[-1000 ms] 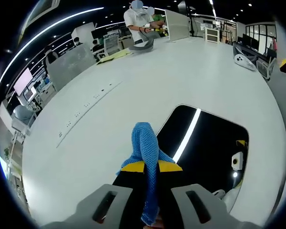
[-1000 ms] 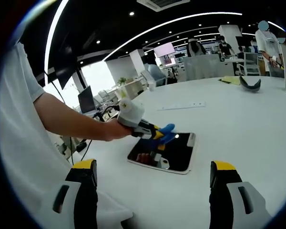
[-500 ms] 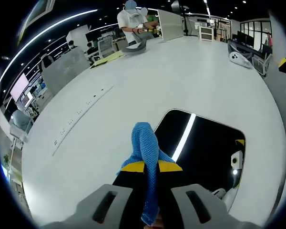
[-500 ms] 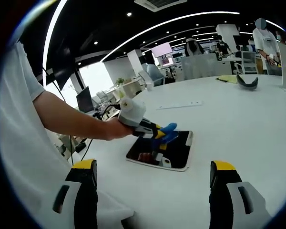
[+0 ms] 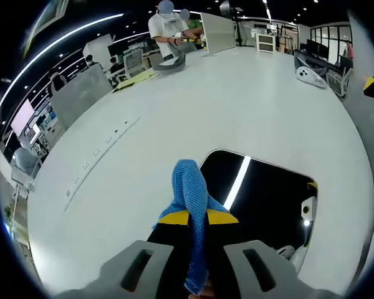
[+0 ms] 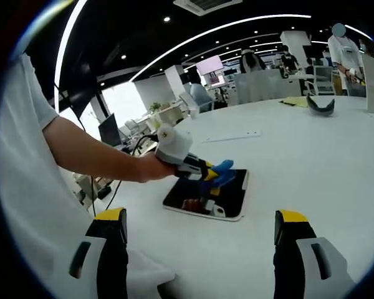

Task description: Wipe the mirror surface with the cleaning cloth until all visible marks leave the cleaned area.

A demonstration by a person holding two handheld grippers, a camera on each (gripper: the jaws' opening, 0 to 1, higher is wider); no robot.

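- Since a second ago the mirror (image 5: 262, 199) sits a little lower and closer in the left gripper view, and the far desk clutter has slid up; the whole picture has shifted, so it is the camera that moved, not the mirror.
- Left gripper (image 5: 197, 217) stays clenched on the blue cloth (image 5: 191, 199), which sticks up between the yellow-tipped jaws with its top fold over the mirror's near-left edge.
- Seen from the right gripper view, the left gripper (image 6: 209, 175) reaches in held by a hand (image 6: 151, 168), the cloth (image 6: 219, 170) at its tip just above the mirror (image 6: 206, 197); whether the cloth touches the glass cannot be told.
- Right gripper (image 6: 198, 237) is released, jaws spread wide and holding nothing, above the white table (image 6: 299, 174), near the mirror but apart from it.
- Mirror lies flat on the table (image 5: 237, 99); its glass reads dark, with a bright ceiling strip reflected.
- Marks on the glass are too faint to make out.
- Mirror's right corner is cut off at the edge of the left gripper view.
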